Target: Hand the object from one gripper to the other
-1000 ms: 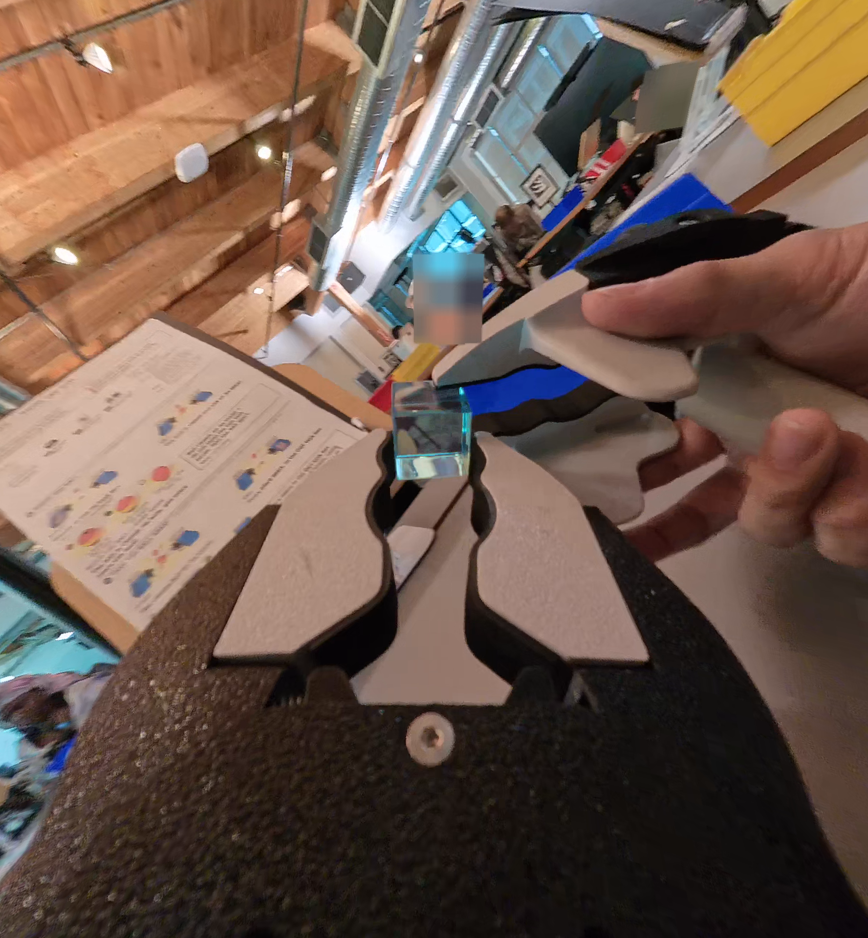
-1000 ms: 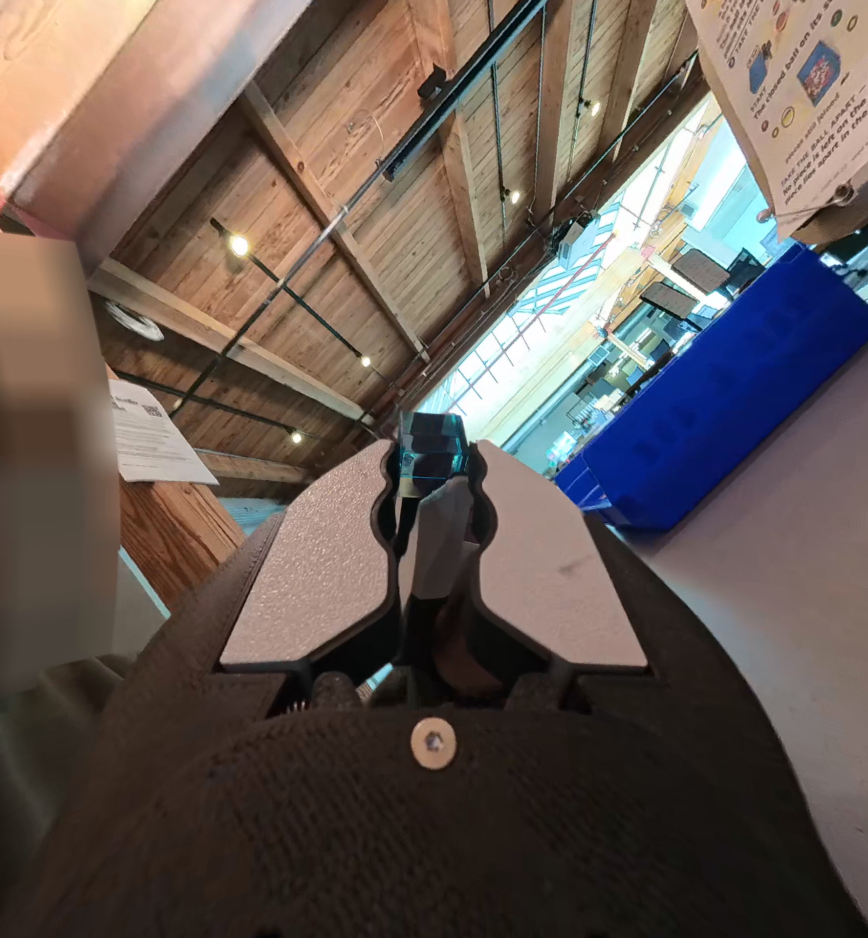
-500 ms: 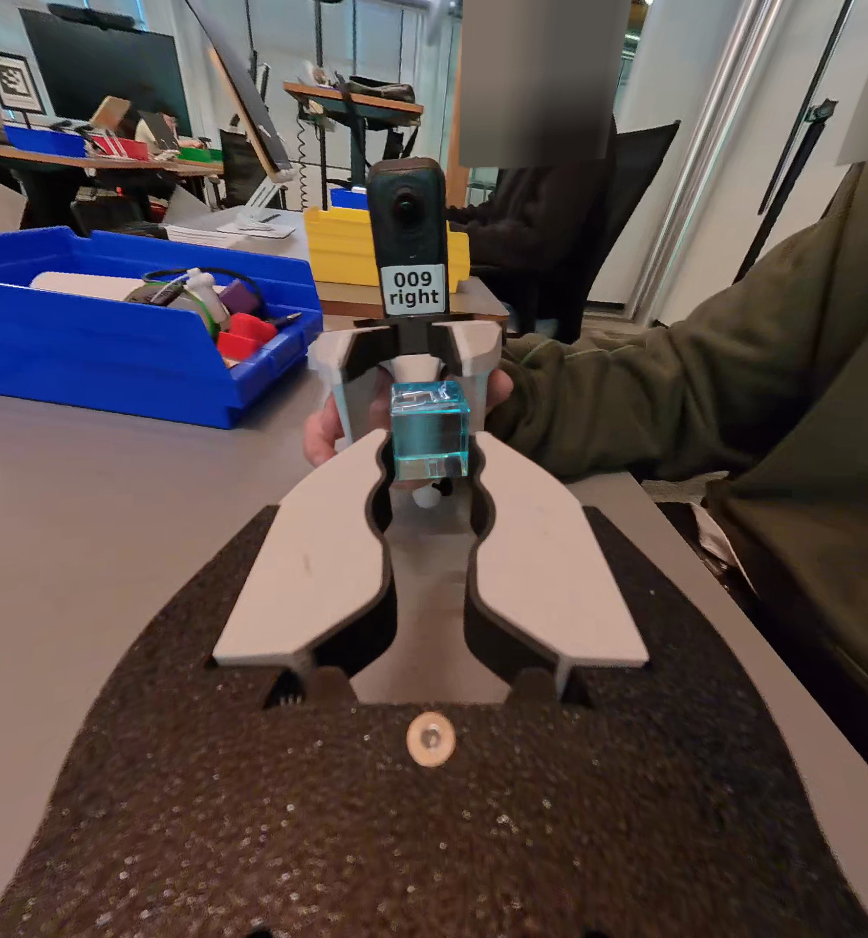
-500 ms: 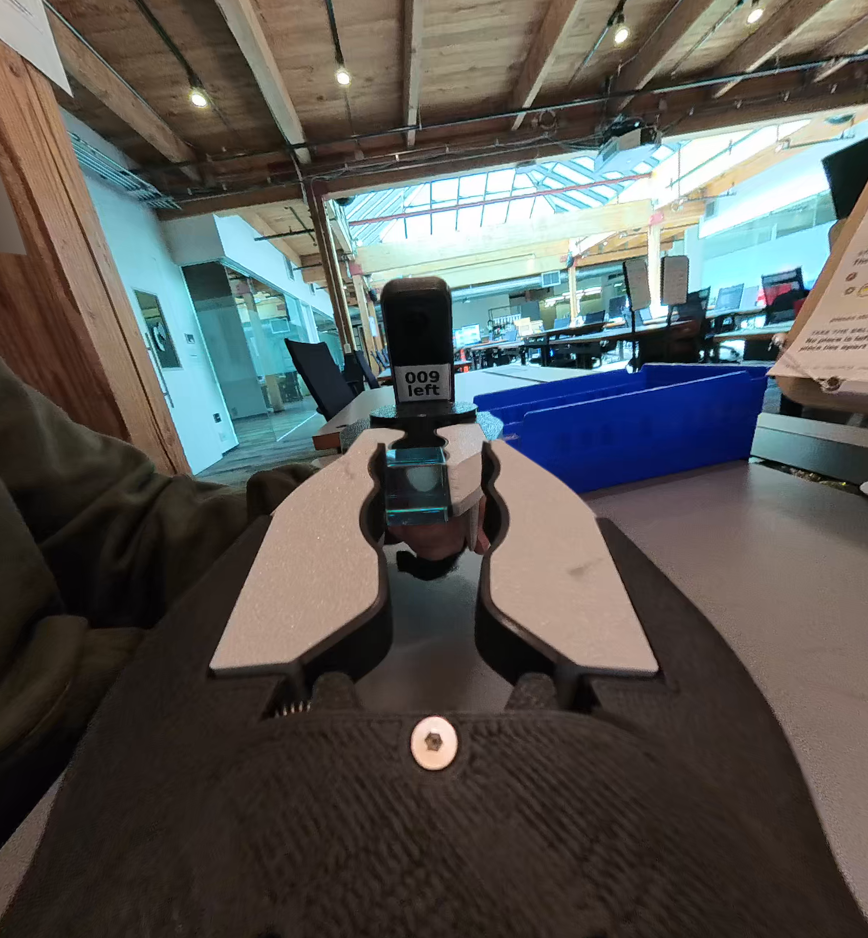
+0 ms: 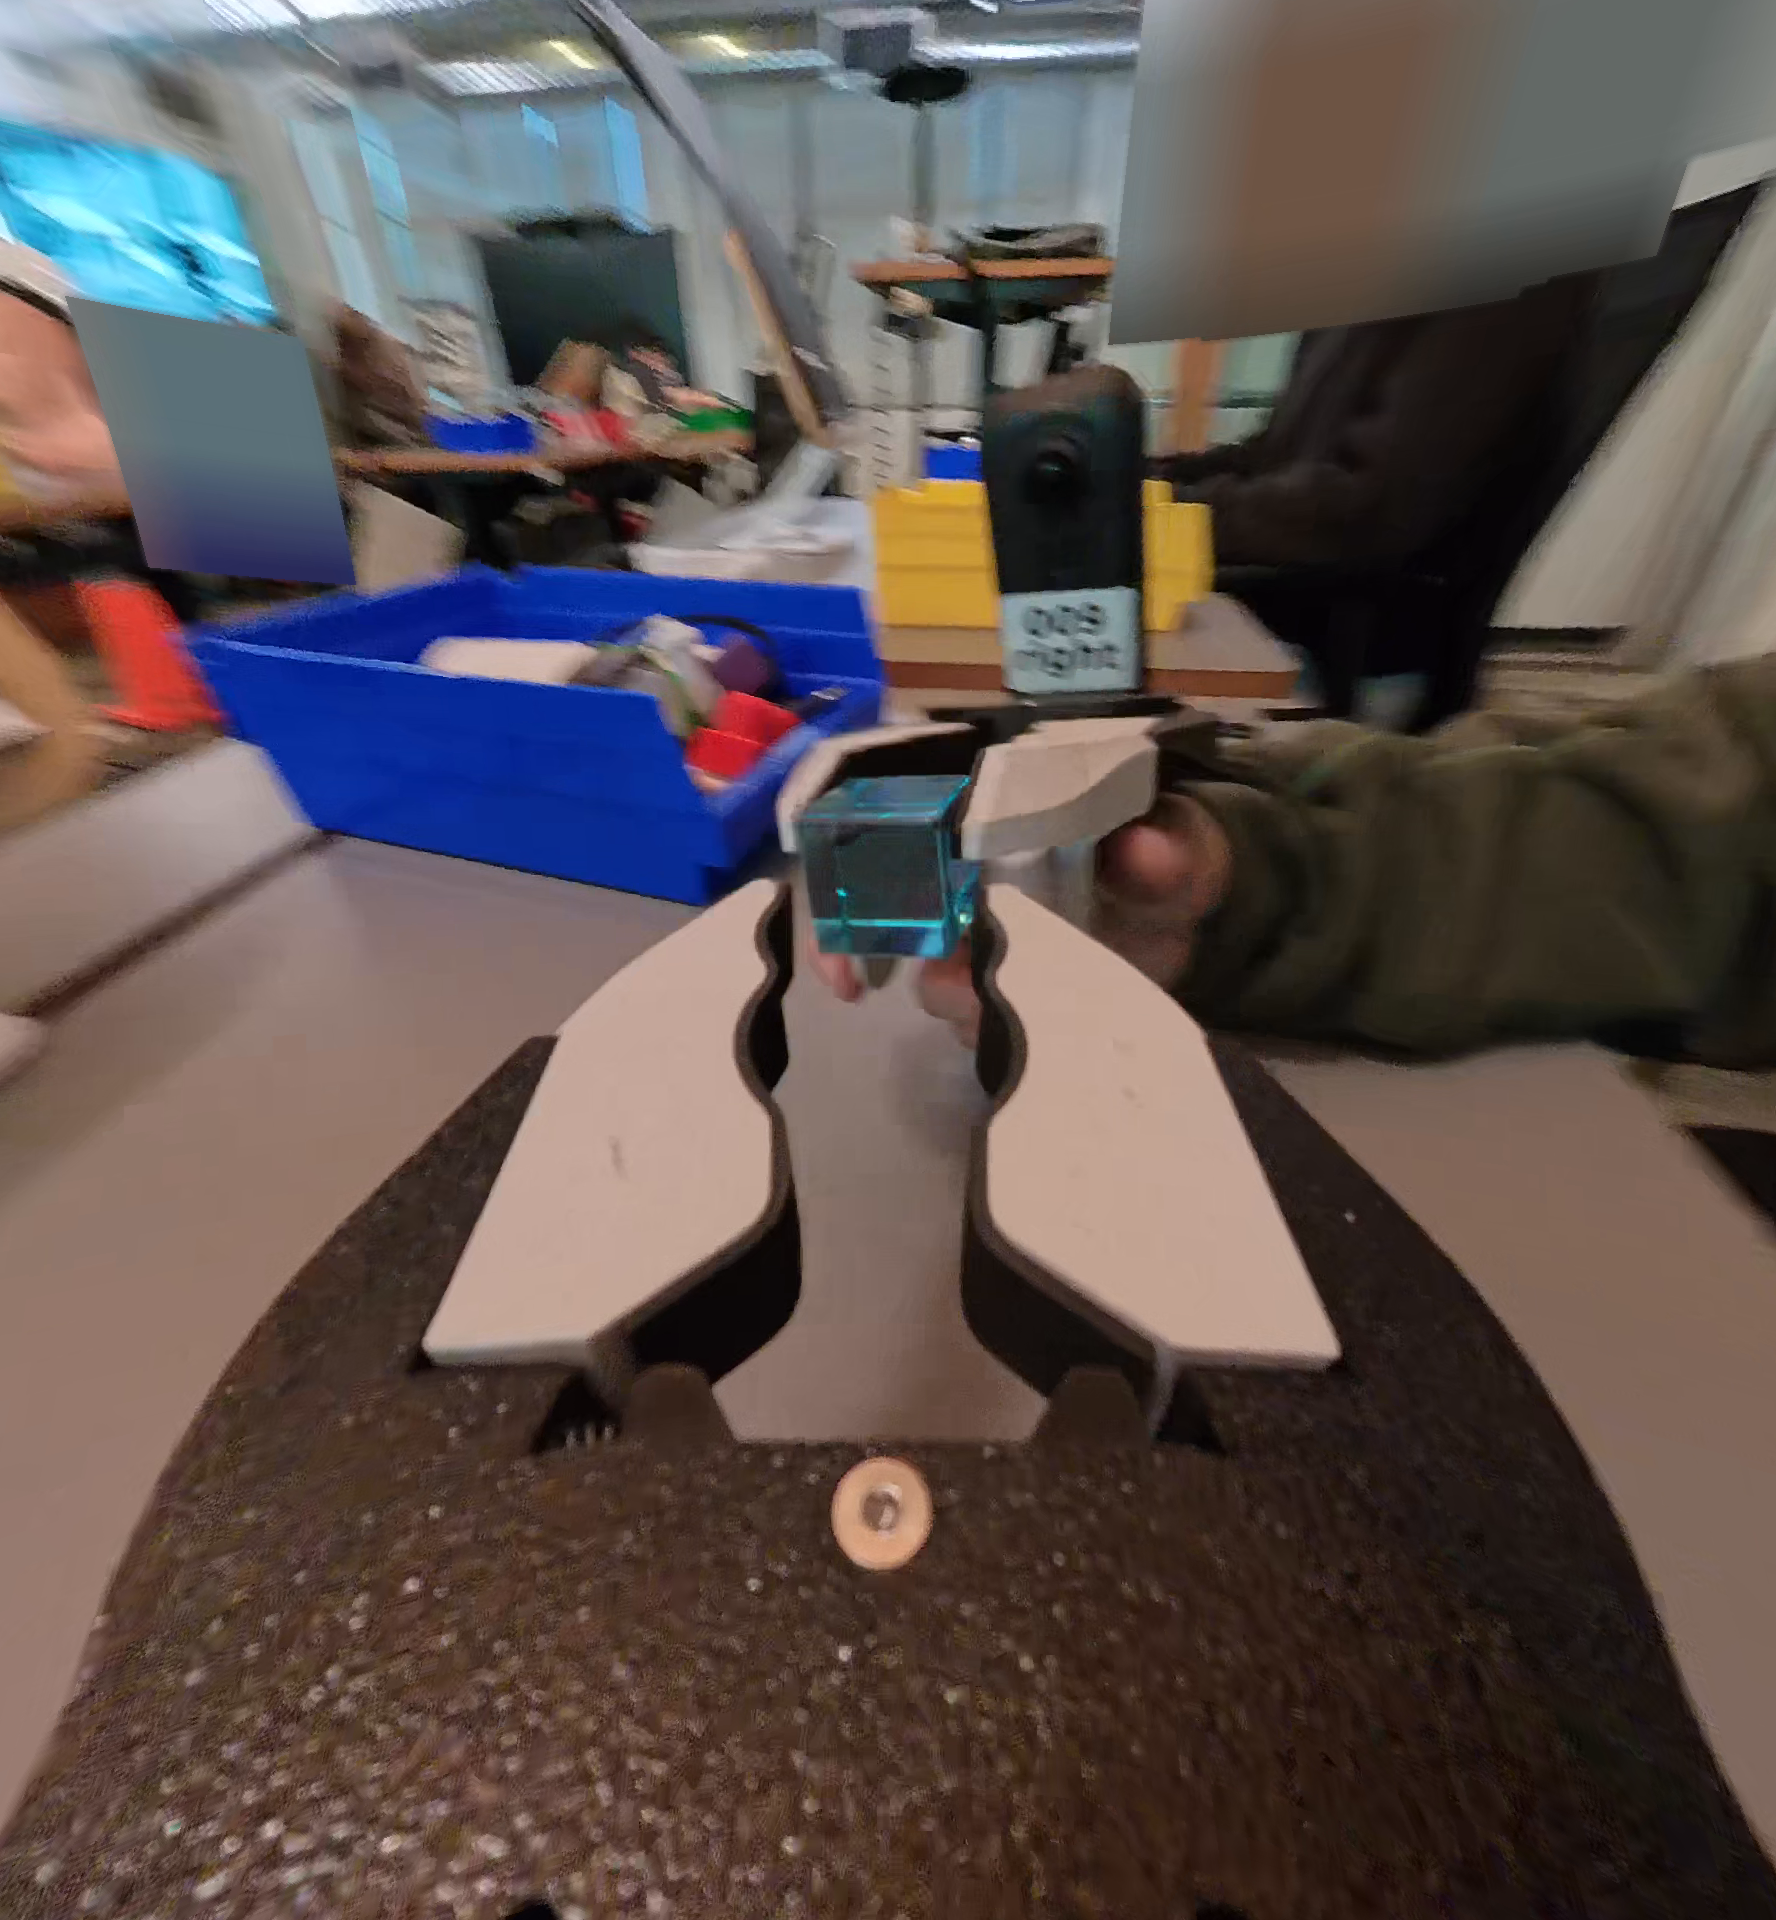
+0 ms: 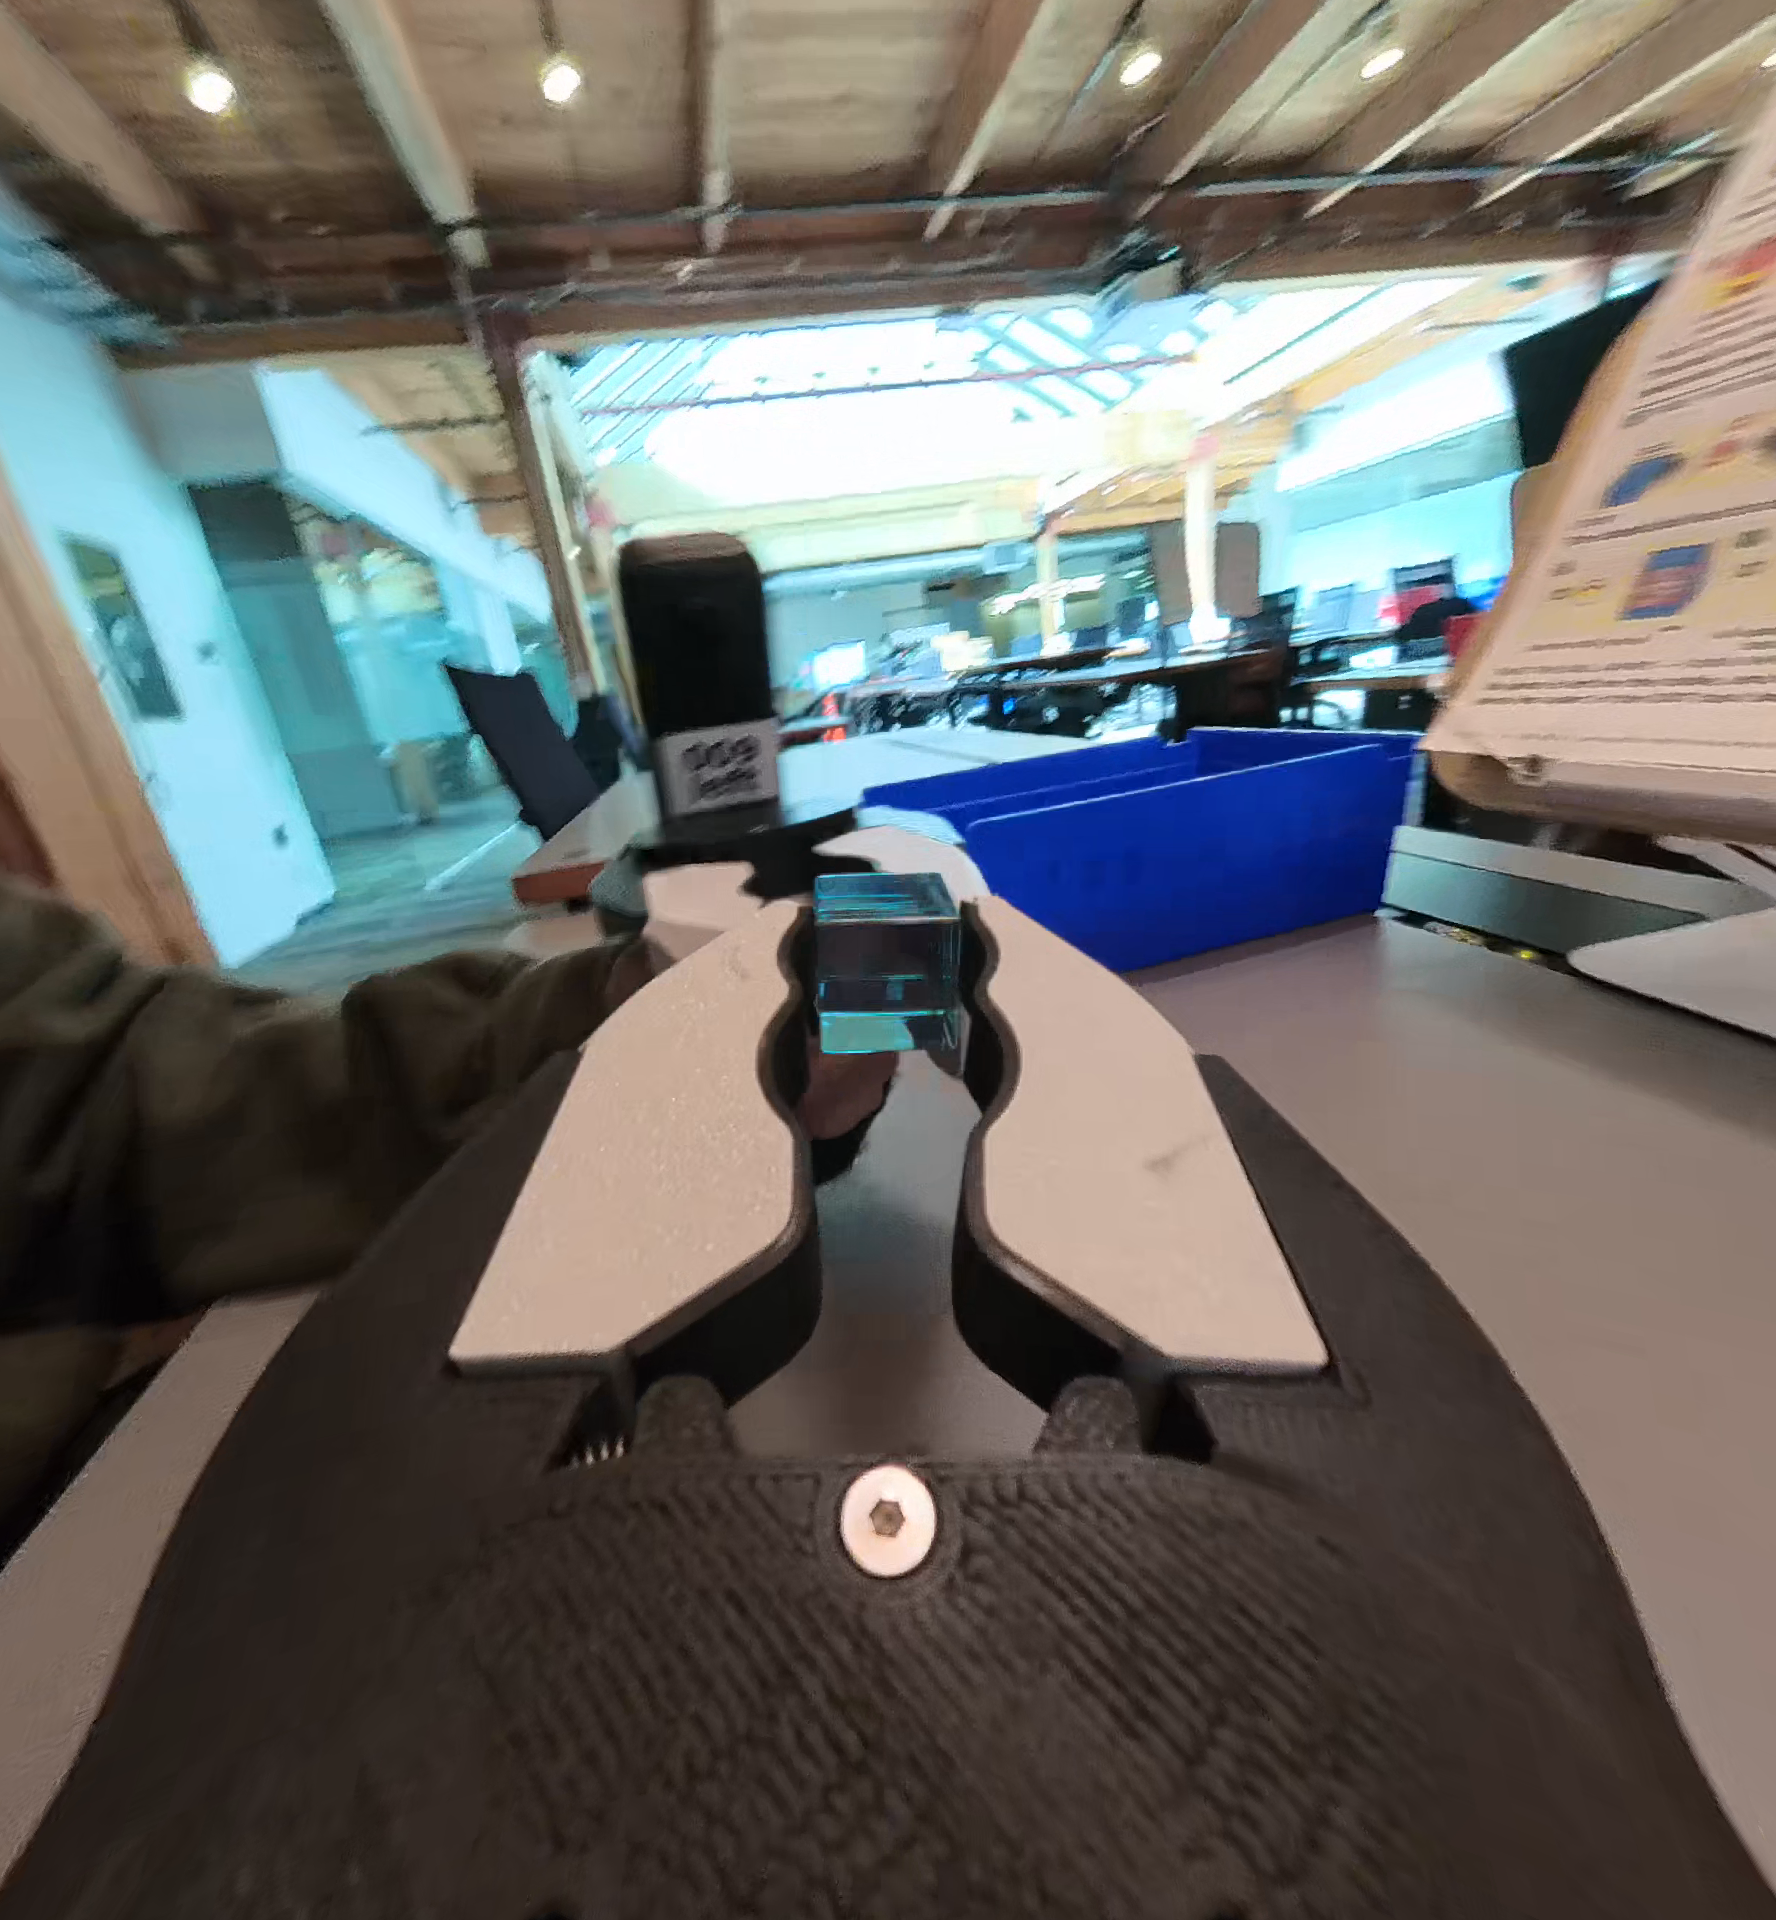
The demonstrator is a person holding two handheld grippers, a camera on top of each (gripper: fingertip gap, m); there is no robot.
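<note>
Right wrist view: my right gripper [image 6: 889, 971] clamps the cyan glass cube [image 6: 886, 961] at 12 o'clock; my left gripper [image 5: 884, 914] stands released. Slick faces risk slipping.

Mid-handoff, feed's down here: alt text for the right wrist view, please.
The right gripper pinches a clear teal cube between its fingertips above the grey table. The left gripper faces it just behind, with a blue bin beyond.

Cube [image 5: 886, 879] sits between both facing claws; bin [image 5: 510, 758] behind, on table [image 5: 240, 1039].
</note>
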